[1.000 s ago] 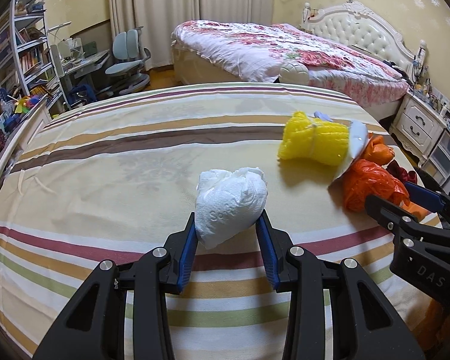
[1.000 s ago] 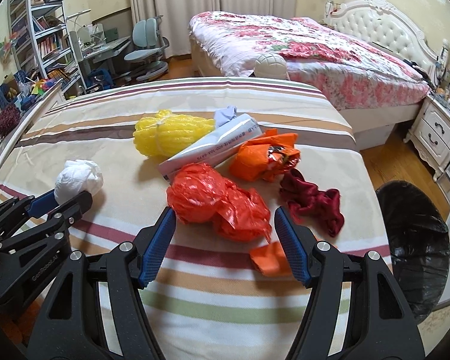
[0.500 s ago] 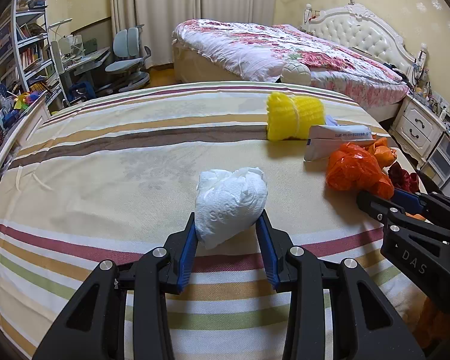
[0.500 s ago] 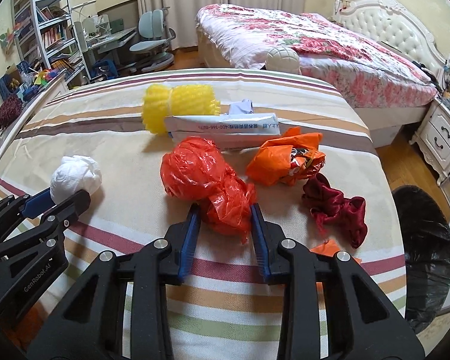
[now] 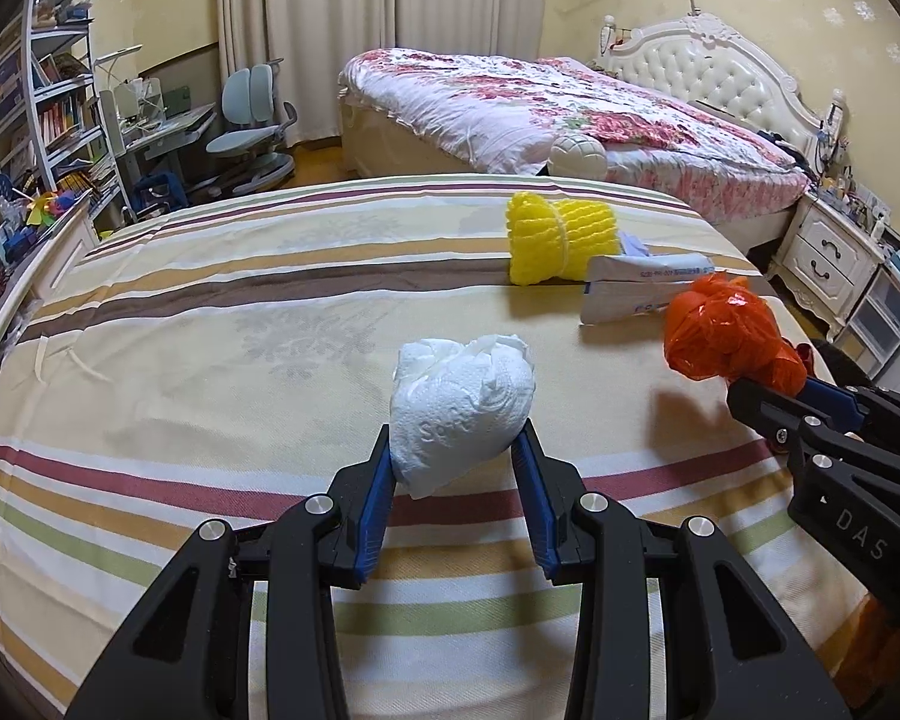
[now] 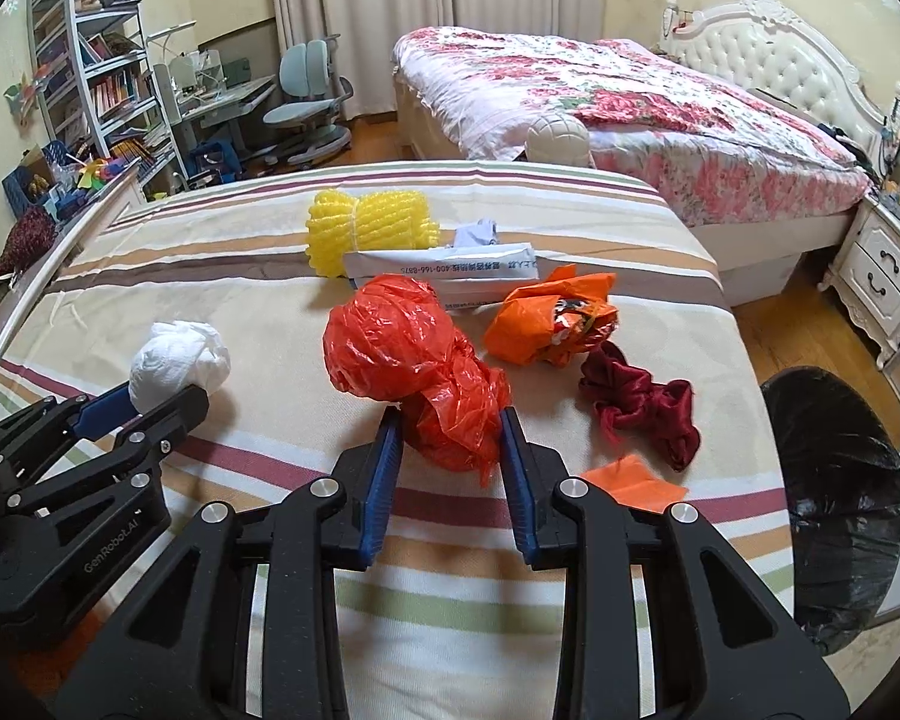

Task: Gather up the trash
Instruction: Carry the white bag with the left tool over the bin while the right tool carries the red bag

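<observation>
My left gripper (image 5: 456,450) is shut on a crumpled white paper towel (image 5: 462,408), held just above the striped bedspread (image 5: 210,360). In the right wrist view my right gripper (image 6: 447,432) is shut on a crumpled red plastic bag (image 6: 408,360); the same bag (image 5: 726,336) shows at the right of the left wrist view. On the spread lie a yellow foam net (image 6: 369,231), a white printed package (image 6: 444,270), an orange wrapper (image 6: 555,321), a dark red cloth (image 6: 636,402) and an orange scrap (image 6: 636,483). The paper towel (image 6: 180,363) and left gripper (image 6: 144,405) appear at the left.
A bin lined with a black bag (image 6: 834,480) stands on the floor right of the striped bed. Beyond are a floral bed (image 6: 630,102), a white nightstand (image 6: 888,276), a desk with chair (image 6: 306,108) and bookshelves (image 6: 90,72) at the left.
My right gripper closed on the red plastic bag and lifted it slightly. The left gripper kept still with the paper towel.
</observation>
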